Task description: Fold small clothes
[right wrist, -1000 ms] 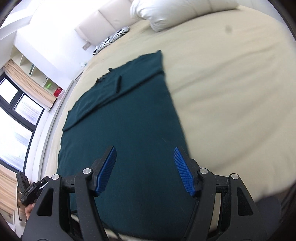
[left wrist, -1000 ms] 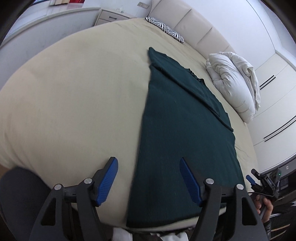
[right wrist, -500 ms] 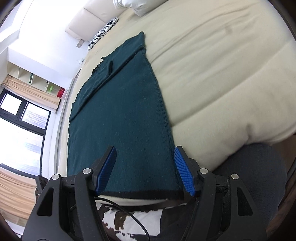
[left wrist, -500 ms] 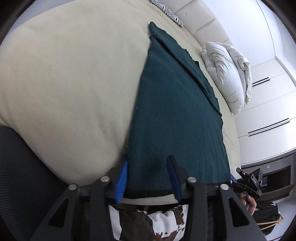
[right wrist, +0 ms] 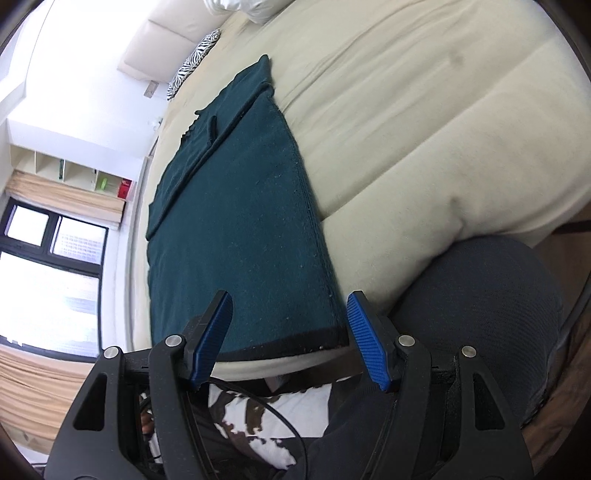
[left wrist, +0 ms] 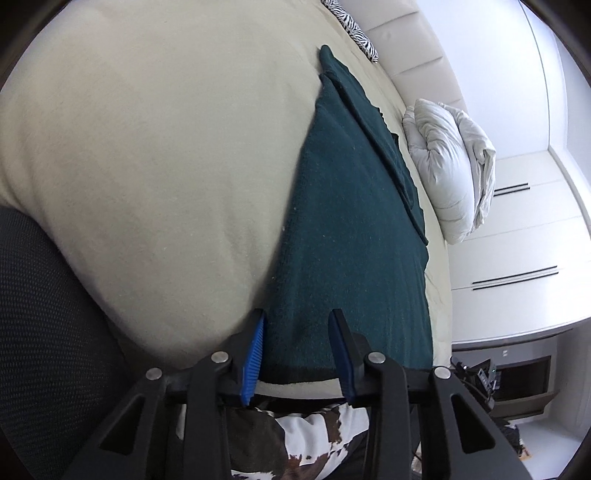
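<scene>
On the cream bed (left wrist: 147,147), up to its near edge: dark green garment (left wrist: 351,221), laid flat, black-banded hem toward both cameras, far end folded over on itself.

At the hem's left corner: left tool (left wrist: 297,317), angled downward, jaws partly open and closing. Straddled the corner, one pad at the garment's side edge, the other over the cloth; fabric lay between the pads, not yet pinched.

At the hem's right corner: right tool (right wrist: 289,297), jaws held wide and gripping nothing. Framed the corner, with the garment's stitched side edge just inside the right-hand pad.

Beyond the garment: rumpled white duvet (left wrist: 450,166) against the headboard, and a zebra-print cushion (left wrist: 354,26), cut off by the left view's top edge.

Beside the bed: dark mesh chair (right wrist: 480,314), only partly in frame.

Below both tools: brown-and-white patterned cloth (left wrist: 314,435), largely hidden by the tool bodies; could not be identified. Underside of the hem and the bed's front face likewise hidden.
</scene>
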Motion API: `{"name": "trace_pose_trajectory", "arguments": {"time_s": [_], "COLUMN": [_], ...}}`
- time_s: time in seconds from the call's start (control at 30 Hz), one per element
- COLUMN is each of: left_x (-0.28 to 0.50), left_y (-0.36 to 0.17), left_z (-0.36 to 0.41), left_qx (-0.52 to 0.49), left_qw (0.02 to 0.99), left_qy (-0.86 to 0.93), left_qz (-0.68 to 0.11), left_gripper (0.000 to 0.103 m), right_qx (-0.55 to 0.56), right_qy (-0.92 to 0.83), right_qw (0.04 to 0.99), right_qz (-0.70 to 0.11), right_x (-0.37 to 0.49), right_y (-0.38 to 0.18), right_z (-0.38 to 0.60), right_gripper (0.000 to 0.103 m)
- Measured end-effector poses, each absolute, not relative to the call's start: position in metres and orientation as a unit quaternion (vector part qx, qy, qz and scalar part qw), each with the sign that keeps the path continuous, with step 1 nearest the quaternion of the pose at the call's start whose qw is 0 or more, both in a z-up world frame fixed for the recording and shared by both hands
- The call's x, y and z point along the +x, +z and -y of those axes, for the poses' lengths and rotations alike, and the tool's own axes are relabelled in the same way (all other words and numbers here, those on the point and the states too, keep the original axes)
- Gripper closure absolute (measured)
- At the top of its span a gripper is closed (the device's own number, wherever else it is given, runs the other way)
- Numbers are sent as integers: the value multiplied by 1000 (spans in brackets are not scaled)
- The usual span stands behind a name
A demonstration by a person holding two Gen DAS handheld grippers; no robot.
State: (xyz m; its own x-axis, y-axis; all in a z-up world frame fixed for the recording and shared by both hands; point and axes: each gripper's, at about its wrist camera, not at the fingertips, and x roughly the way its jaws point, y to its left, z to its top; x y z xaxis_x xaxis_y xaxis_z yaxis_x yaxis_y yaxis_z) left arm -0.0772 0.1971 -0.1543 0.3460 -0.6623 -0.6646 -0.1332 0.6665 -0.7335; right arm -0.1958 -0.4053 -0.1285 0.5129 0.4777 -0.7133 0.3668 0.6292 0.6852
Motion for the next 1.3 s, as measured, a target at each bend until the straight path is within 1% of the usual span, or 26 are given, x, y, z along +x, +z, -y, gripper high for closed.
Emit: {"name": "trace_pose_trajectory", "arguments": {"time_s": [0.07,0.13,0.2,0.23,0.27,0.53,0.7,0.77,0.93,1.03,1.17,1.3], "left_x": [-77,-78,-77,-77,-76,-77,-78,-78,-78,-77,-77,-77], "left_y": [-154,-153,-153,-154,-154,-152,-153,-153,-152,-152,-152,-153], "left_z": [-198,-195,-194,-192,-190,-188,-188,-189,-189,-189,-190,-193], "left_qx": [-366,-362,-359,-356,-353,-339,-341,-340,-339,-339,-339,-344], "left_qw": [734,734,733,732,733,740,740,740,741,741,741,740], "left_qy": [-181,-183,-185,-184,-183,-181,-183,-183,-184,-183,-183,-183], "left_qz": [-543,-545,-547,-550,-552,-552,-551,-550,-550,-550,-550,-548], "left_gripper": [65,68,77,91,96,95,95,95,96,96,95,96], "right_qx": [437,440,436,435,435,400,404,407,429,460,485,490], "right_qy": [32,29,25,23,18,14,37,45,63,71,78,76], "right_qw": [747,738,736,734,732,718,715,716,704,695,693,695], "right_qz": [-499,-510,-518,-521,-525,-570,-570,-566,-562,-548,-527,-520], "right_x": [-195,-194,-192,-191,-190,-173,-164,-163,-164,-168,-174,-179], "right_y": [-131,-134,-135,-136,-136,-145,-149,-150,-160,-164,-167,-170], "right_z": [407,407,405,405,405,400,397,395,396,403,410,411], "right_gripper": [40,40,40,40,40,40,38,40,60,66,71,85]}}
